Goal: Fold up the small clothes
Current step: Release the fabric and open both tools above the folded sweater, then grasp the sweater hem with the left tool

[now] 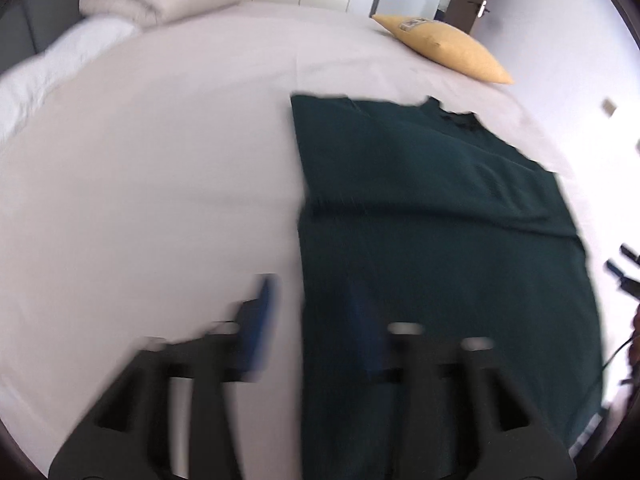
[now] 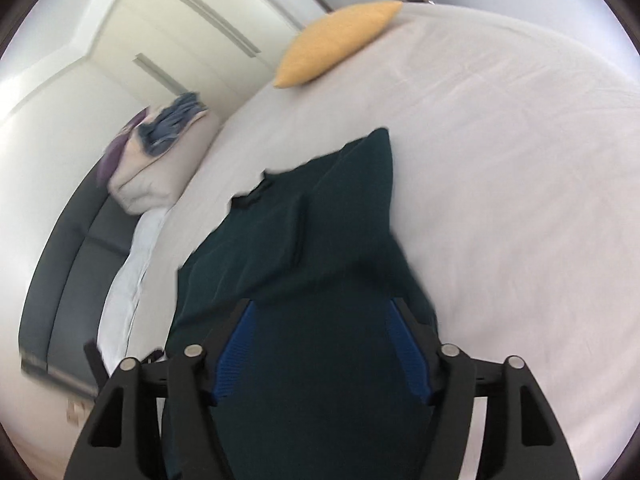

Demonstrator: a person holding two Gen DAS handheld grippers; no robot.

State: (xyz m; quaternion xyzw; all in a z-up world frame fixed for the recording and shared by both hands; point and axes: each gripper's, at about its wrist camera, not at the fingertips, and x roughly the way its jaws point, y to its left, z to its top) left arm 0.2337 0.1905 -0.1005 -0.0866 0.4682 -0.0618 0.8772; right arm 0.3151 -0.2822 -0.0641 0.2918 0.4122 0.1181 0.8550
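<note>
Right wrist: dark green knit shirt point(image 2: 304, 240) on smooth bedsheet point(image 2: 520, 200), both claws point(image 2: 324, 344) point(image 1: 316, 320) spread wide.

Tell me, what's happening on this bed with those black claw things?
A person is folding a dark green knit garment on a bed with a pale sheet, using two handheld black grippers. The left gripper is open, over the garment's left edge, blurred by motion. The right gripper is open too, with green fabric between its blue-padded fingers. The garment already seems partly folded, one layer lying over another. A mustard-yellow cushion sits at the bed's far edge.
</note>
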